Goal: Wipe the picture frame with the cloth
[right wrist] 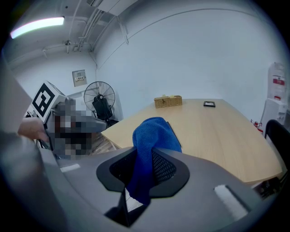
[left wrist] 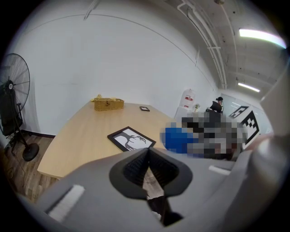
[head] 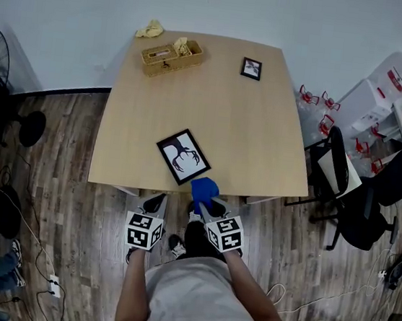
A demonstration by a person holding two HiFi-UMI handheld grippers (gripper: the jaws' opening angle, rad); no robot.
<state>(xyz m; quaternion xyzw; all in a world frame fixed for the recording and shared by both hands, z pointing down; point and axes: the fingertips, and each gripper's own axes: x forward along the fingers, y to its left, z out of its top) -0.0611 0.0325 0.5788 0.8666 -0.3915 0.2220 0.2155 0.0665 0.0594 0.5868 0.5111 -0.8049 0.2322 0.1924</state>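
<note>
Black rectangular picture frame [head: 182,156], holding a black-on-white print, lay flat and askew near the 6 o'clock edge of the pale wooden table [head: 262,135]. Just beside it at 4 o'clock, the right gripper [head: 206,206] pinched a fold of the napped blue cloth [head: 204,188]. The left gripper [head: 153,205], at 7 o'clock, had its jaws pressed together, empty. A woven basket [head: 171,56] stood at 11 o'clock.

Blue cloth [head: 204,190], black picture frame [head: 182,156] holding black, perhaps antler-like print on white
</note>
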